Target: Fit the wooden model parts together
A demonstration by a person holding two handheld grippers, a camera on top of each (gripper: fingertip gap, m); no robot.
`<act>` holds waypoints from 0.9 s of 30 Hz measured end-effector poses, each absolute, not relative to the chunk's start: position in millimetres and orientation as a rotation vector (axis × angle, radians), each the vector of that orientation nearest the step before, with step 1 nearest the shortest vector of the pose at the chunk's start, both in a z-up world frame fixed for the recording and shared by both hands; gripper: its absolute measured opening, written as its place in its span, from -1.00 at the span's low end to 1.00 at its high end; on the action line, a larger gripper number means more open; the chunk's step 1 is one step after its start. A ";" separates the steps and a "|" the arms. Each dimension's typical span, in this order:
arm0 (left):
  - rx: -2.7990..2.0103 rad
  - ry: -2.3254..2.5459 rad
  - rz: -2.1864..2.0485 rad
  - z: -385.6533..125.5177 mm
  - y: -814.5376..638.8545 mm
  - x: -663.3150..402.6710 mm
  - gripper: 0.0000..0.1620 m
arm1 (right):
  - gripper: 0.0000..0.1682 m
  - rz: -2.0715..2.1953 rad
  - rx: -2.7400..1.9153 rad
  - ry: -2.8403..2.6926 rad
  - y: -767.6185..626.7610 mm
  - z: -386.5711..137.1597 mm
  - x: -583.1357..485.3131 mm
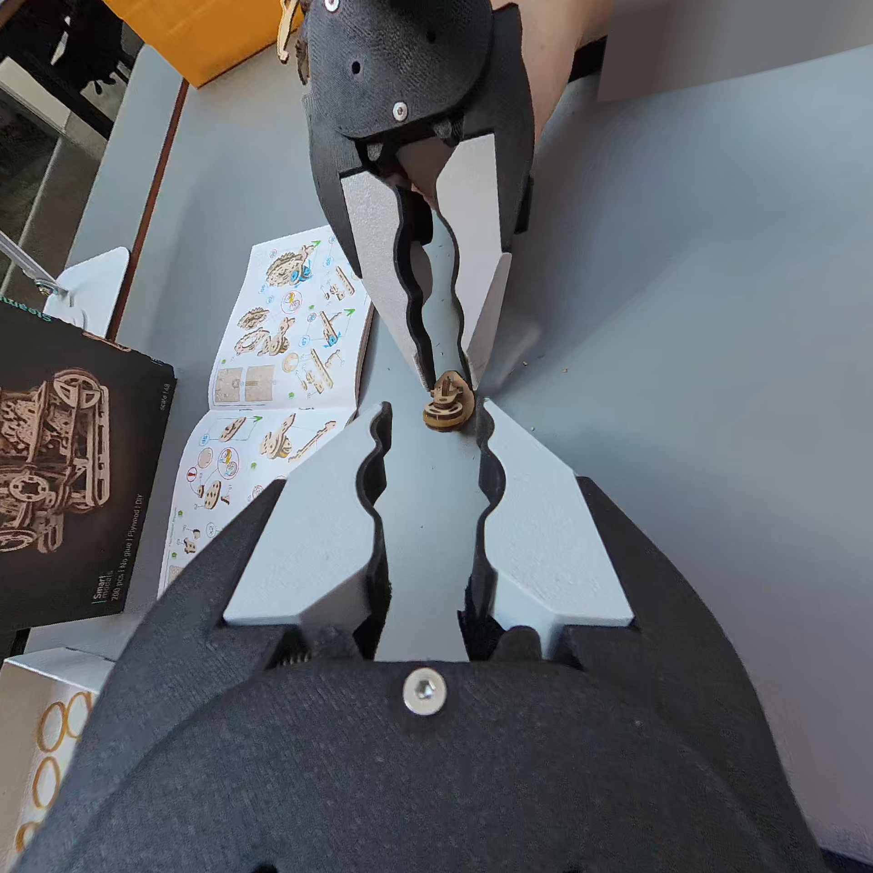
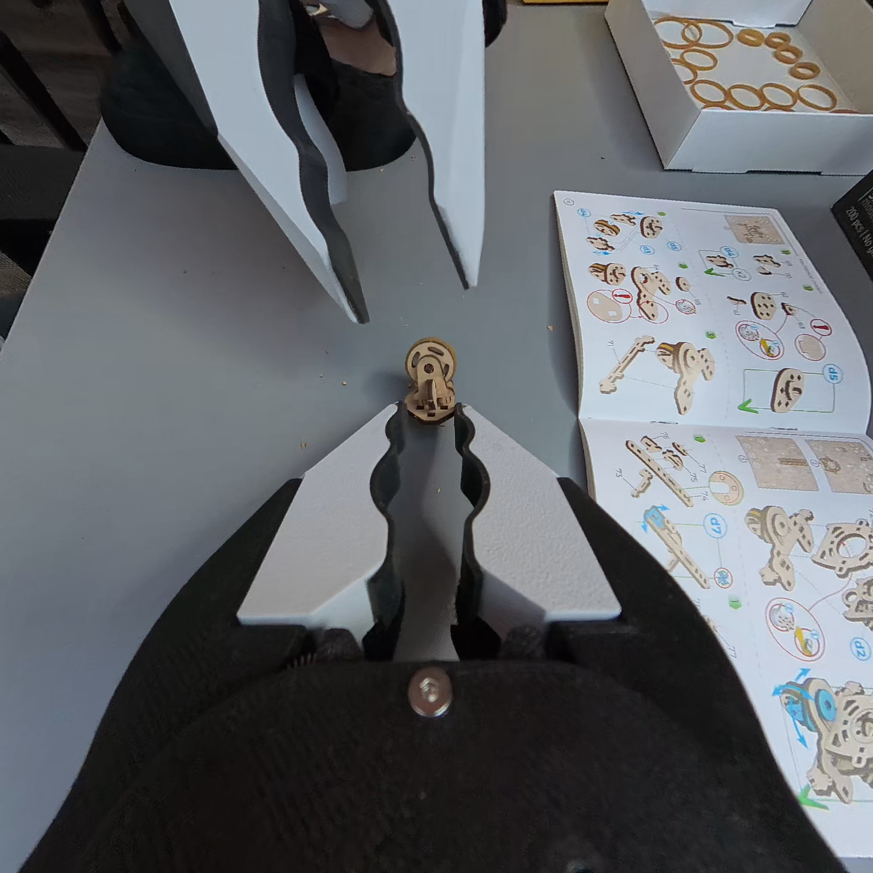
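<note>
Each camera sits just behind its own fingers and looks forward and down along them at the grey surface (image 1: 708, 330), close in. The two views face each other: the left wrist view sees the right gripper (image 1: 449, 378) opposite, and the right wrist view sees the left gripper (image 2: 415, 302). Both share the wooden part (image 1: 446, 401) (image 2: 430, 378) mid-frame and the booklet (image 1: 283, 378) (image 2: 708, 425) beside it.

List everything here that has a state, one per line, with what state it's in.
Right gripper: shut on the wooden assembly's base.
Left gripper: open, tips just short of the assembly.
Wooden assembly: held, partly built.
Instruction booklet: lying open on the table.
White box: open, holding rings.
</note>
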State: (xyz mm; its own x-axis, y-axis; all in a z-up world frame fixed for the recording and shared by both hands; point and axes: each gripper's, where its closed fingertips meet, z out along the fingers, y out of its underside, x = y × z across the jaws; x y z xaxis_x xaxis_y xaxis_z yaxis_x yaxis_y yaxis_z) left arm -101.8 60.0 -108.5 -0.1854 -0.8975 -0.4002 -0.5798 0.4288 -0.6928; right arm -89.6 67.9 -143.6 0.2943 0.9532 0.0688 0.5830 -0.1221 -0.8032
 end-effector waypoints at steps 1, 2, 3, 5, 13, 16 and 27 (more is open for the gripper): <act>-1.249 1.879 -0.501 -111.0 59.2 -98.0 -0.61 | -0.77 0.605 -1.798 -1.391 67.7 -142.9 -89.7; -1.245 1.883 -0.492 -114.5 59.9 -95.0 -0.63 | -0.77 0.593 -1.791 -1.397 67.4 -142.5 -89.8; -1.244 1.882 -0.486 -117.5 61.4 -92.6 -0.65 | -0.77 0.580 -1.785 -1.400 67.5 -141.9 -89.8; -1.253 1.877 -0.515 -121.0 62.8 -89.5 -0.66 | -0.77 0.568 -1.772 -1.406 66.8 -140.4 -90.2; -1.266 1.893 -0.572 -127.2 64.3 -89.4 -0.73 | -0.78 0.540 -1.720 -1.411 66.7 -133.2 -92.8; -1.270 1.905 -0.576 -131.4 63.5 -89.2 -0.75 | -0.78 0.546 -1.718 -1.407 66.9 -133.1 -93.4; -1.297 1.887 -0.598 -141.0 61.5 -87.1 -0.83 | -0.77 0.566 -1.741 -1.402 68.4 -137.5 -90.8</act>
